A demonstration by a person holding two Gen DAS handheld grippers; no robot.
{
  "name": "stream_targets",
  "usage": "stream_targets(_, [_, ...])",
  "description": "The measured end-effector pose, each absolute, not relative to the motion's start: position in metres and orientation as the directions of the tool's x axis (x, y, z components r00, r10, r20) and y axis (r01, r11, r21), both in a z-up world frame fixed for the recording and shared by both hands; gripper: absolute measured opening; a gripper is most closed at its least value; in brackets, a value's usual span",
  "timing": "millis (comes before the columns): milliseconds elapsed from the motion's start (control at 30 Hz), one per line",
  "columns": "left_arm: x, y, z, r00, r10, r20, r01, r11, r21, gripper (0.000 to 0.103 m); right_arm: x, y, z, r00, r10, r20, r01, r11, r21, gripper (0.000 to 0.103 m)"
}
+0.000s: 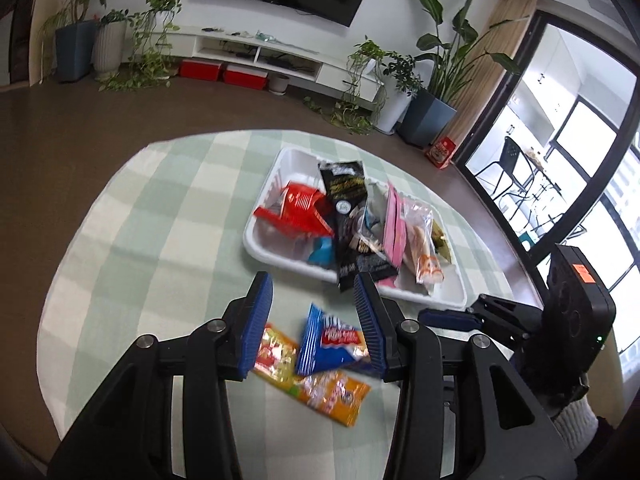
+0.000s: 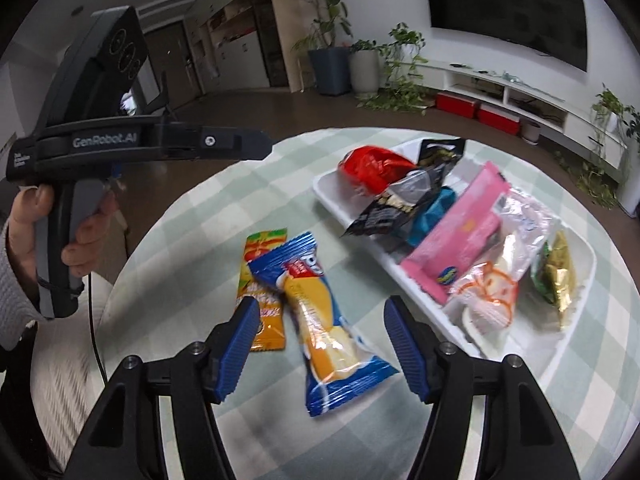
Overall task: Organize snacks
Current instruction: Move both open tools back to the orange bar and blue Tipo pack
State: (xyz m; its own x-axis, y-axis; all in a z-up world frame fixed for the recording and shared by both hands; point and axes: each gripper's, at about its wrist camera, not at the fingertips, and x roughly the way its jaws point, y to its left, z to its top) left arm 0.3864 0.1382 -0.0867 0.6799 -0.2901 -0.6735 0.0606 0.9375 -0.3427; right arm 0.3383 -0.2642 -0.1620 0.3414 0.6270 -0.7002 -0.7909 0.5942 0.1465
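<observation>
Nearest the right wrist camera, right gripper released, blue pads spread wide, gripping nothing. Directly between and just past those pads, on the green-and-white checked tablecloth, a blue-wrapped pastry packet, long axis running away from the claw and leaning slightly left, near end already inside the gap. Partly under its far end, an orange-yellow snack packet, roughly parallel, lower half covered where the two overlap. Likely next pick: the blue packet, with the right claw the better lined up, needing only to drop and close across the narrow width. Left gripper likewise unclenched and empty, hovering over the same two packets from the other side; from its camera both look motion-blurred, print unreadable. Further out and to the right, touching neither loose packet, a white tray already loaded: clear bag with orange print, pink packet, small green-gold packet, teal wrapper, black pouch, crumpled red bag. Teal wrapper mostly buried beneath the black and pink ones, contents of the clear bag hard to make out, tray's near corner cut off behind the right finger. Beyond the table, potted plants and a wall-mounted television.
</observation>
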Motion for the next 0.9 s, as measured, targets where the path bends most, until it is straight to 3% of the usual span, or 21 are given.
stream_targets(467, [0.357,0.153,-0.115,0.643,-0.293,-0.707,-0.029,0.914,-0.405,0.040,0.345,-0.238,-0.189,0.321,0.550,-0.771,-0.807,0.585,0.081,0.068])
stream_targets(733, [0.353,0.151,-0.124,0.621,-0.291,-0.728,-0.047,0.913,-0.406,0.040,0.352,-0.243,-0.199,0.313,0.545,-0.778,-0.778,0.617,0.119,0.067])
stream_targets(900, [0.353,0.147,-0.129,0.605,-0.286,-0.743,-0.055,0.916,-0.398,0.040,0.355,-0.249,-0.202,0.299,0.556,-0.775,-0.755,0.635,0.165,0.060])
